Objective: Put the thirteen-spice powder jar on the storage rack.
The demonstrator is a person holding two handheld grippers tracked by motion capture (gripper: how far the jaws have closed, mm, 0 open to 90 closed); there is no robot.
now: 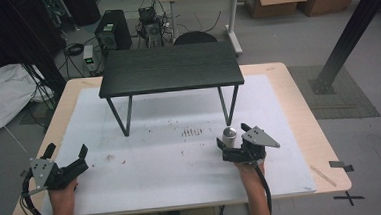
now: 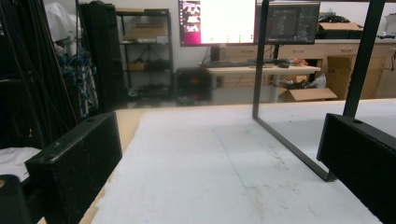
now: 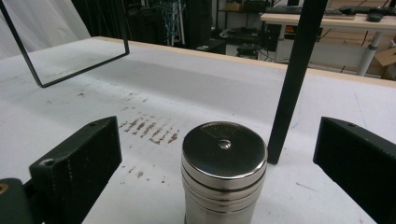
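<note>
A shiny metal cylinder [image 1: 229, 134] [image 3: 224, 175] stands upright on the white mat [image 1: 181, 153], just in front of the right front leg [image 3: 293, 79] of a small black table [image 1: 170, 67]. My right gripper [image 1: 233, 137] is open, its jaws on either side of the cylinder with gaps on both sides. At the mat's near left corner my left gripper [image 1: 66, 153] is open with nothing between its jaws. In the left gripper view the jaws frame bare mat [image 2: 196, 177] and the black table's leg frame [image 2: 289, 144].
The black table's leg frames [image 1: 120, 114] stand on the mat behind both grippers. Dark scuff marks [image 1: 191, 132] lie left of the cylinder. The wooden tabletop edge [image 1: 326, 144] rims the mat. Desks, boxes and computers stand beyond on the floor.
</note>
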